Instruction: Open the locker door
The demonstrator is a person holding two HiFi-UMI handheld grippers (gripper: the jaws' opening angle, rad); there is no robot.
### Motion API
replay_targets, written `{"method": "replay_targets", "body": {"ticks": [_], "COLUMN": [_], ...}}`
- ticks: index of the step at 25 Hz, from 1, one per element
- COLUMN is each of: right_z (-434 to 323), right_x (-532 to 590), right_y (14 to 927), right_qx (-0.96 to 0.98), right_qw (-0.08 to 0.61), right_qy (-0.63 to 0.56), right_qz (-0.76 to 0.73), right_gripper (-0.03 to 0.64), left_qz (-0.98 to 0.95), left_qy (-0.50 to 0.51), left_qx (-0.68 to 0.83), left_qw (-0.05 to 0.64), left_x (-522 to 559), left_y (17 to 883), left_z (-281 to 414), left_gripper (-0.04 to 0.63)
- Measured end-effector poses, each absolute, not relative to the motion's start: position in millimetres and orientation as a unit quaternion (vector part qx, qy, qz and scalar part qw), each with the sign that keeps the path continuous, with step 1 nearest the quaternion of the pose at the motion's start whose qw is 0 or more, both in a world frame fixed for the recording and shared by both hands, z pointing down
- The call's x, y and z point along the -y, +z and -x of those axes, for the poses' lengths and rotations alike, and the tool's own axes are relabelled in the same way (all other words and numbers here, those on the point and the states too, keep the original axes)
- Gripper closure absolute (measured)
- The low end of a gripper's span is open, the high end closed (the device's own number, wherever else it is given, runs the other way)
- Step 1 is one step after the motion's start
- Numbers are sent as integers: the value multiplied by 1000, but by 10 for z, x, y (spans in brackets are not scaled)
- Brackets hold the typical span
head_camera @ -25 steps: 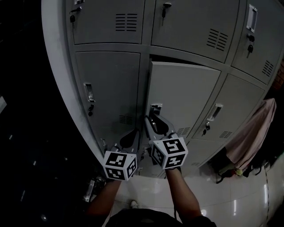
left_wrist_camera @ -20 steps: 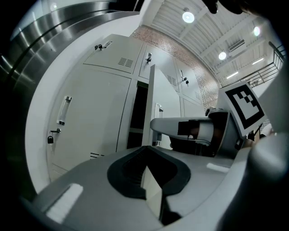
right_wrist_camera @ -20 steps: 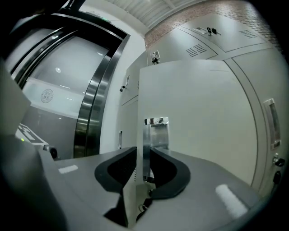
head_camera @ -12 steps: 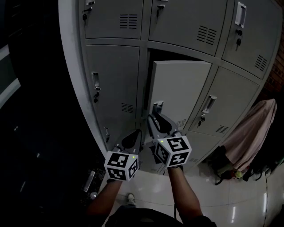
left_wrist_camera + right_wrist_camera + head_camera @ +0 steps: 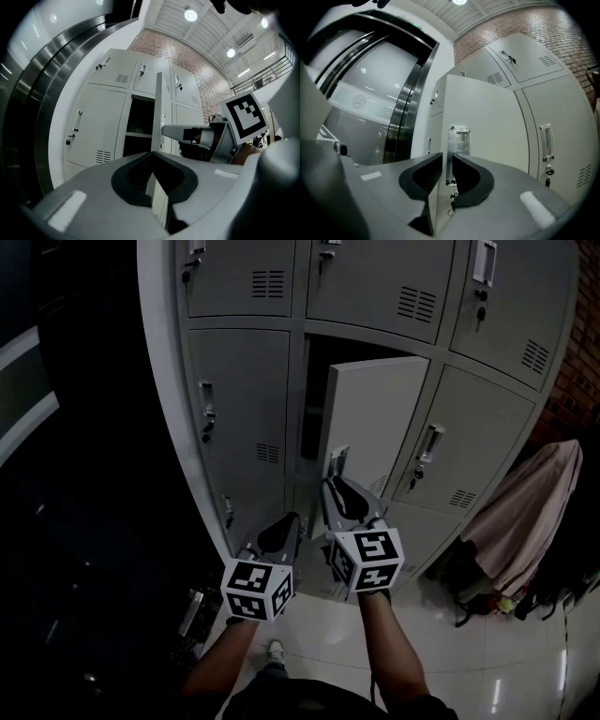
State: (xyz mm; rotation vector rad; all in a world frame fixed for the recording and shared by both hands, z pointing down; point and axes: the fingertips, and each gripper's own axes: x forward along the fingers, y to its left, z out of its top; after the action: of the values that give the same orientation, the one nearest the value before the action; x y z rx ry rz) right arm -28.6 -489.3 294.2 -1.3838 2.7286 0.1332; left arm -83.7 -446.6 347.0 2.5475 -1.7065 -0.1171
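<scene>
Locker door: the middle door (image 5: pixel 375 418) of the grey locker bank (image 5: pixel 244 418) stands swung partly out. Its hinges are on the right in the head view, and its free edge is turned toward the person.
Compartment: a dark opening (image 5: pixel 317 362) shows to the left of the swung door. The left gripper view shows 1 shelf inside it.
Latch plate: a metal plate (image 5: pixel 458 140) sits low on the door's outer face, just beside the free edge.
Right gripper: the right gripper (image 5: pixel 446 157) pinches the door's free edge at the height of the latch plate, with 1 pad on each face. Its jaws have just been closing, with the door's edge between them.
Left gripper: the left gripper (image 5: pixel 152 154) has its 2 pad tips pressed together with nothing between them. In the head view it is held just left of the right gripper, apart from the door.
Neighbouring doors: all the other doors in view are closed, each with a handle, a lock and a vent.
Cloth: a pink cloth (image 5: pixel 530 512) is draped over something to the right of the lockers.
Floor: glossy pale tiles (image 5: pixel 450 652) lie under the person.
</scene>
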Motion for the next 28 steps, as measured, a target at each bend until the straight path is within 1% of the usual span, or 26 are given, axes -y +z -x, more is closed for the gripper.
{"method": "replay_targets", "body": {"ticks": [12,28], "right_z": [23,-154], "right_x": [4472,3267], "right_y": [3152,3448], "right_qx": [-886,-898], "right_qw": [27,11], "right_qy": [37,21], "right_qz": [461,439], "right_gripper": [559,586], "left_qz": [-830,-818], "left_qy": [-32,-11], "left_qx": [556,573], "left_qw": [43,45], "left_x": [4079,3007], "left_y": [3616,3697], "left_z": [636,423], "left_gripper": [589,590]}}
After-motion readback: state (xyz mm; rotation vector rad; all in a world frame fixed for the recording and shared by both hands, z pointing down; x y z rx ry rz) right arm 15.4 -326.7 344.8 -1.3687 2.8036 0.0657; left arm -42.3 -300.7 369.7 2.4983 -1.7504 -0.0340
